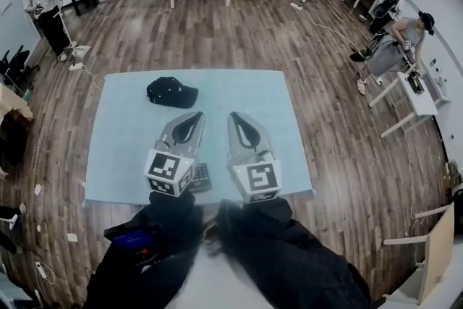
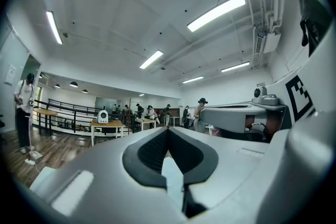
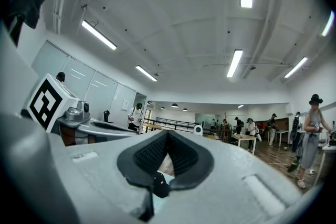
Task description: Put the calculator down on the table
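Black jacket sleeves (image 1: 289, 257) nearest. Left gripper (image 1: 195, 116) and right gripper (image 1: 233, 116) side by side, level over pale blue square bench (image 1: 289, 127). Both sets of fingers (image 2: 149, 152) together, nothing between. Dark flat calculator (image 1: 201, 177) lies on bench near front edge, partly hidden beside left marker cube (image 1: 168, 171). Black cap (image 1: 171, 92) farther back. Wooden floor (image 1: 217, 32) beyond.

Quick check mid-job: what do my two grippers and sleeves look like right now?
The left gripper and right gripper are light grey shells tapering to a point, with black ribbed pads around a teardrop opening. Behind sit white cubes with black square markers: left cube, right cube. The left sleeve and right sleeve are black.
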